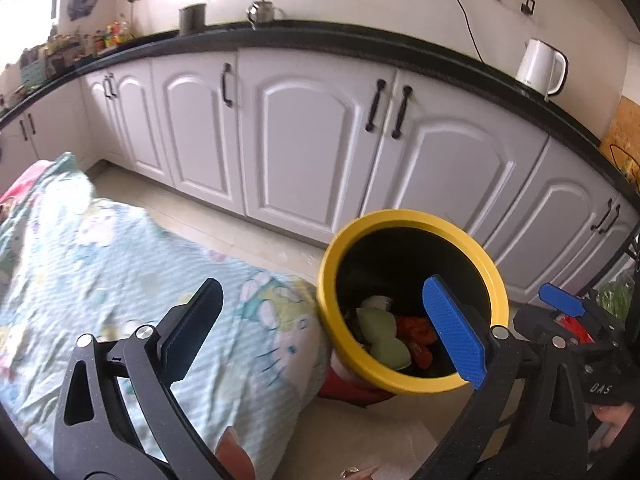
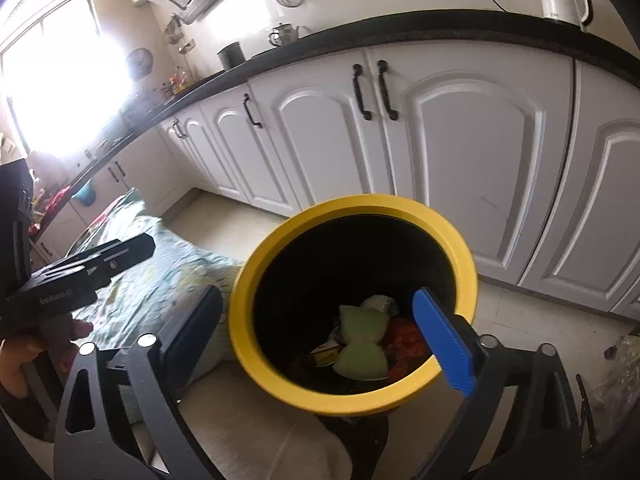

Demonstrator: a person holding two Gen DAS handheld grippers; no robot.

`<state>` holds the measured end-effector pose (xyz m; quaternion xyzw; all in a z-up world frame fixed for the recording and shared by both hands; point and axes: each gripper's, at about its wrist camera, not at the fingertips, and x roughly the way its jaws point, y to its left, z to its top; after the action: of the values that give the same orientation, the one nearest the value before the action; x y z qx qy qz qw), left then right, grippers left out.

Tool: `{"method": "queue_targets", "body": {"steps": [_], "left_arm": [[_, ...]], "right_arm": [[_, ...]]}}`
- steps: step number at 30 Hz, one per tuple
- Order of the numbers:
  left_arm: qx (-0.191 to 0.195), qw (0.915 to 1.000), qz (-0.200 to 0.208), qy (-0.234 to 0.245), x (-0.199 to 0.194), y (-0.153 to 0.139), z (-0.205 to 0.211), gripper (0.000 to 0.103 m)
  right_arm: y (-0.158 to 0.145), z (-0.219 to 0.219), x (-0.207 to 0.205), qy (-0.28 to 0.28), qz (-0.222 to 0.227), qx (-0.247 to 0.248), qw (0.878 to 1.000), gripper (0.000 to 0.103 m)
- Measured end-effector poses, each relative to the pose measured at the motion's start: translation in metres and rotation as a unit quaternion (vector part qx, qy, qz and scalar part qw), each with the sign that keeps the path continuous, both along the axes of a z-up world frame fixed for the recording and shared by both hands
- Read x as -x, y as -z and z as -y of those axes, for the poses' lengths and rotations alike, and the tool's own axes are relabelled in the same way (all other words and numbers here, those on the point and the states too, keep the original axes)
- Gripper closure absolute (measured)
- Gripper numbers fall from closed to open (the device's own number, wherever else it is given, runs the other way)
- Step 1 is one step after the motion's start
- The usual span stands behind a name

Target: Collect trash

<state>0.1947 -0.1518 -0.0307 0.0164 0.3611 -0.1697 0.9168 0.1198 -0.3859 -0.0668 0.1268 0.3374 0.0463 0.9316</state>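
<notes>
Both grippers, the left gripper (image 1: 324,332) and right gripper (image 2: 320,340), hang spread wide and empty over the yellow-rimmed bin (image 2: 260,276), whose pale green scraps (image 2: 362,344) look soft, light, best pinched at an edge.

White arched cabinet doors (image 1: 304,148) with black handles run under a black surface (image 1: 320,38). At two o'clock stands a white kettle (image 1: 542,66); at twelve, a metal teapot (image 1: 262,10). A patterned pastel cloth (image 1: 132,264) lies at eight o'clock.
</notes>
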Motion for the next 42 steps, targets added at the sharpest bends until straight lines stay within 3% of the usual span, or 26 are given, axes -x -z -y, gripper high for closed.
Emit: {"method": "queue_targets", "body": {"steps": [15, 22, 28, 32, 42], "left_arm": [[-0.005, 0.9981, 0.047, -0.040, 0.070, -0.018, -0.055, 0.011], [-0.013, 0.9930, 0.100, -0.061, 0.109, -0.025, -0.068, 0.011], [-0.011, 0.9863, 0.147, -0.074, 0.141, -0.024, -0.074, 0.011], [-0.007, 0.9833, 0.161, -0.085, 0.156, -0.019, -0.080, 0.011], [0.015, 0.9802, 0.162, -0.113, 0.172, -0.015, -0.101, 0.011]], "right_arm": [[-0.017, -0.064, 0.057, -0.028, 0.040, 0.054, 0.997, 0.006], [-0.035, -0.078, 0.078, -0.018, 0.106, 0.053, 0.993, 0.006], [-0.042, -0.095, 0.101, 0.005, 0.188, 0.083, 0.979, 0.006], [-0.043, -0.100, 0.112, 0.007, 0.218, 0.090, 0.972, 0.006], [-0.031, -0.125, 0.118, -0.035, 0.223, 0.107, 0.968, 0.006]]}}
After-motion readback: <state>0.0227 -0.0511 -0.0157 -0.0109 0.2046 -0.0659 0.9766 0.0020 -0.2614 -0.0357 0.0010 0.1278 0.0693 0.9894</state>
